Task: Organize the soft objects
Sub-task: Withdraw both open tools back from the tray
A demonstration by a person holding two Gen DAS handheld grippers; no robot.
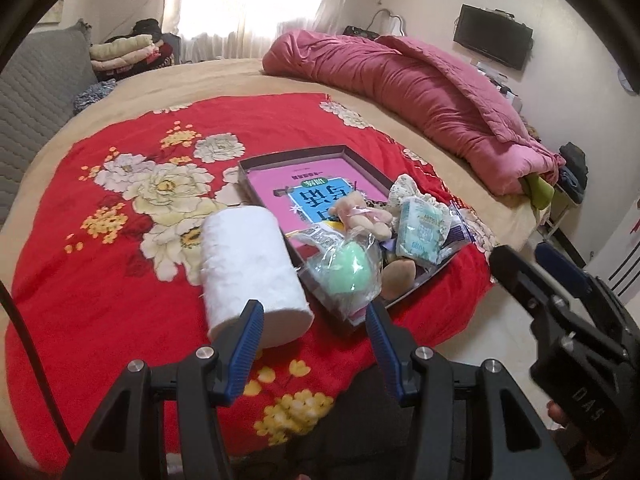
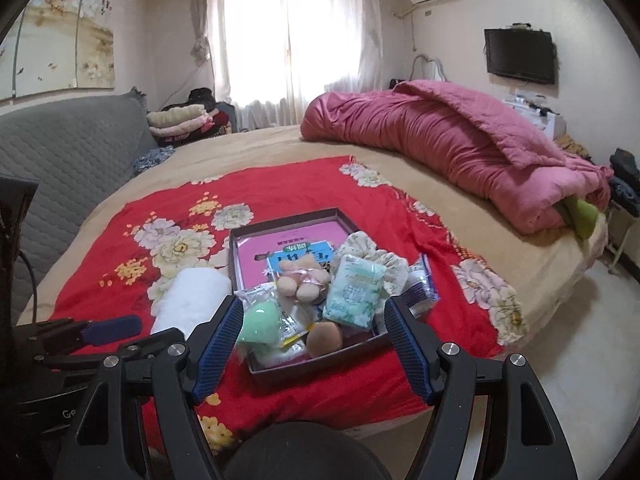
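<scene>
A white toilet paper roll point(image 1: 252, 268) lies on the red floral blanket point(image 1: 100, 272), left of a shallow dark box point(image 1: 304, 156). The box holds a green sponge in a plastic bag point(image 1: 346, 270), a small plush bear point(image 1: 362, 214), a tissue pack point(image 1: 422, 232), a lace cloth and a brown sponge point(image 1: 396, 276) on a pink book. My left gripper point(image 1: 314, 312) is open and empty, just in front of the roll and the box. My right gripper point(image 2: 314, 308) is open and empty above the box's near end point(image 2: 320, 360). The roll also shows in the right wrist view point(image 2: 188, 300).
A rolled pink quilt point(image 2: 460, 148) lies across the bed's far right. A grey padded headboard point(image 2: 68, 148) is at left, with folded blankets point(image 2: 180, 120) behind. The bed edge and the floor point(image 2: 580, 360) are at right. A TV point(image 2: 520, 56) hangs on the wall.
</scene>
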